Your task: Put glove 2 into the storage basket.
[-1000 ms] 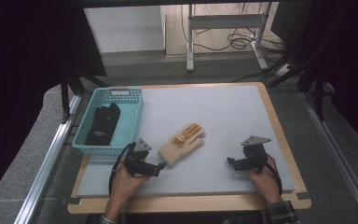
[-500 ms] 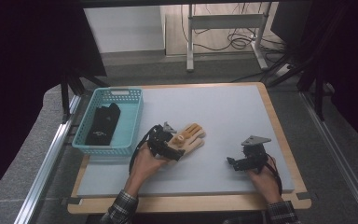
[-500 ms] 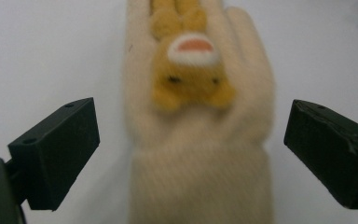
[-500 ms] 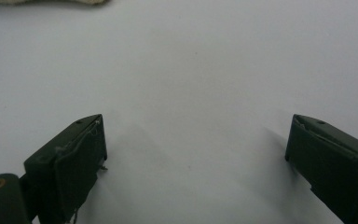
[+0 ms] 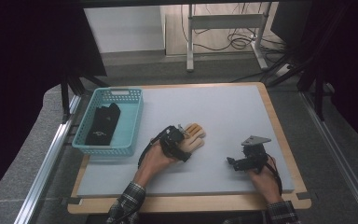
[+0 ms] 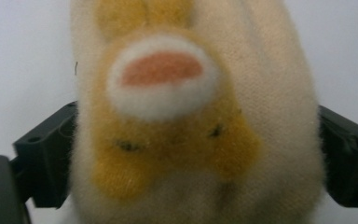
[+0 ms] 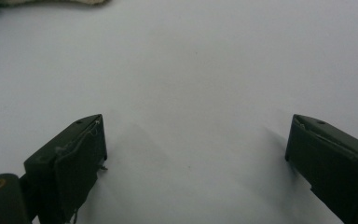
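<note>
Glove (image 5: 193, 138), cream knit with a fuzzy orange-and-white patch, lies flat mid-desk (image 5: 223, 112), apparently so the left tongs (image 5: 182, 134) can straddle it; their jaws have just been narrowing and flank it, perhaps not yet pressing. Right tongs (image 7: 196, 163) rest spread on bare desk.

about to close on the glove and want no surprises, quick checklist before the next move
1. Cream and orange glove sits between the jaws of the left gripper: ok.
2. Left jaws have just been closing, but whether the pads press the glove yet: cannot tell.
3. Glove lies flat on the grey mat, apart from the basket: ok.
4. Right gripper open, nothing between its jaws, resting away from the glove: ok.
5. Teal basket has free room beside the black item in it: ok.
6. Path from glove to basket free of other things: ok.
</note>
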Available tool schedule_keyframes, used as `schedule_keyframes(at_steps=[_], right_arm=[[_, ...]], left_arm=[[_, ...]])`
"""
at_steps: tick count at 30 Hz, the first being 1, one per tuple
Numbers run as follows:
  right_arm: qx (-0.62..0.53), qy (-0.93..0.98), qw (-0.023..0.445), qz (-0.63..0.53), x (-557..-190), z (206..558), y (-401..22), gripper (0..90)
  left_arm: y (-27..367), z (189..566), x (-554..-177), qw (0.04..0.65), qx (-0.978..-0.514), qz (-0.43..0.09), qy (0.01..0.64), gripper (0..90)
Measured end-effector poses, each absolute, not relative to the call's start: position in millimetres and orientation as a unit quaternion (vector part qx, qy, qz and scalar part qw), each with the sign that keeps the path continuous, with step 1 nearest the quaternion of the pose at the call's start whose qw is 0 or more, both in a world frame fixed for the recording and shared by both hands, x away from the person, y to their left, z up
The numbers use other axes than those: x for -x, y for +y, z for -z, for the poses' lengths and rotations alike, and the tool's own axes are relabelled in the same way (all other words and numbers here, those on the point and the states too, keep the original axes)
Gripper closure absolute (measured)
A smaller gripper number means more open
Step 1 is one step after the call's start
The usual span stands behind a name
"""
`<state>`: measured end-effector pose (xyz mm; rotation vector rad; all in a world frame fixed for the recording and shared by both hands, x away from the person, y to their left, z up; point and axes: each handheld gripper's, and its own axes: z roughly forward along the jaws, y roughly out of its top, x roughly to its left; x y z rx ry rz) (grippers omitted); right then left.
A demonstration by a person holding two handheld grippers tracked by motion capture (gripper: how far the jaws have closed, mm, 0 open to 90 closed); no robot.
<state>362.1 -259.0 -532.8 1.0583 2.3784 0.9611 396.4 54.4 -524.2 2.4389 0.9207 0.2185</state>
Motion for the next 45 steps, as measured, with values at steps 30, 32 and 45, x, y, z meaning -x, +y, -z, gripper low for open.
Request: schedule_keyframes(at_steps=[30, 32, 45], right_arm=[[-0.375, 0.843, 0.182, -0.341, -362.1, 532.8, -259.0, 4.9], [-0.375, 0.843, 0.182, -0.340, -362.1, 532.8, -259.0, 4.9], [-0.374, 0.843, 0.182, -0.341, -362.0, 532.8, -259.1, 4.9]], left_arm=[[79.1, 482.8, -405.0, 0.279, -0.864, -0.095, 0.409, 57.3], [83.4, 474.4, -405.8, 0.279, -0.861, -0.104, 0.413, 56.9], [145.5, 416.0, -406.5, 0.275, -0.825, -0.167, 0.464, 55.5]])
